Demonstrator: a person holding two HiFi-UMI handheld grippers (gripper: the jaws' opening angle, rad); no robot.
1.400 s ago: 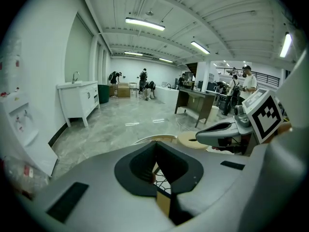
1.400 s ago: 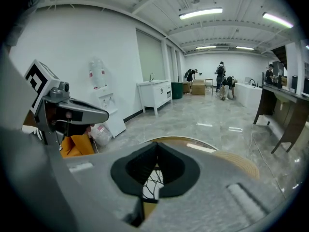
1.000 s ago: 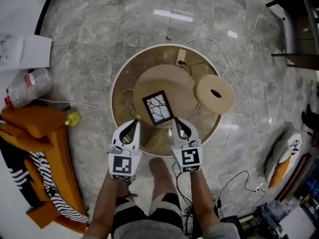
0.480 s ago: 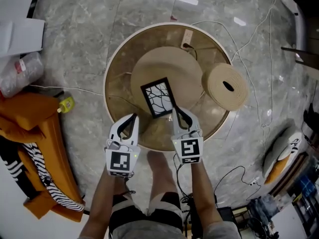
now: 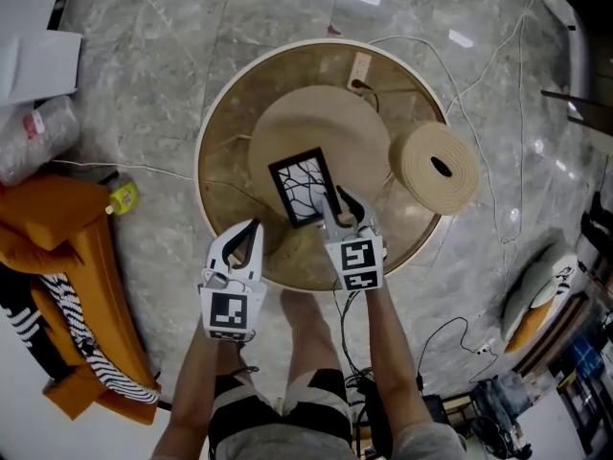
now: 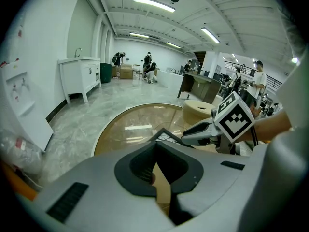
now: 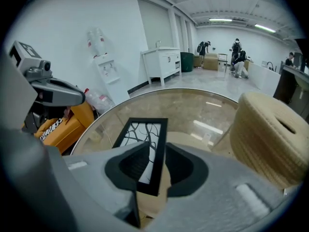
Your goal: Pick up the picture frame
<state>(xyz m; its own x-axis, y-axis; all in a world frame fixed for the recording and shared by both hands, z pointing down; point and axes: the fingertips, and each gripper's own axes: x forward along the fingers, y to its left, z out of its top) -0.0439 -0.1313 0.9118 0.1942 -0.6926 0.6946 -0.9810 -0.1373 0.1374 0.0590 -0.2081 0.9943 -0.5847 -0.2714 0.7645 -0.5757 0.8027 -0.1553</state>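
Observation:
The black picture frame (image 5: 305, 188) with a branch drawing lies flat on a round tan mat (image 5: 306, 123) on the round glass table (image 5: 225, 142). My right gripper (image 5: 342, 207) is over the frame's near right corner. In the right gripper view its jaws are opening, with the right edge of the frame (image 7: 145, 146) in the gap and the pads not pressing on it. My left gripper (image 5: 245, 242) hovers over the table's near rim, left of the frame, shut and holding nothing. The left gripper view shows only a corner of the frame (image 6: 162, 134).
A woven tan spool (image 5: 439, 169) stands on the table's right side, close to my right arm. A white cable (image 5: 431, 56) runs from the table across the marble floor. An orange seat (image 5: 57, 228) and a plastic bag (image 5: 29, 147) lie to the left.
My right gripper has come down and forward onto the frame's near right corner, and its jaws have parted. The left gripper has sunk toward the table's rim.

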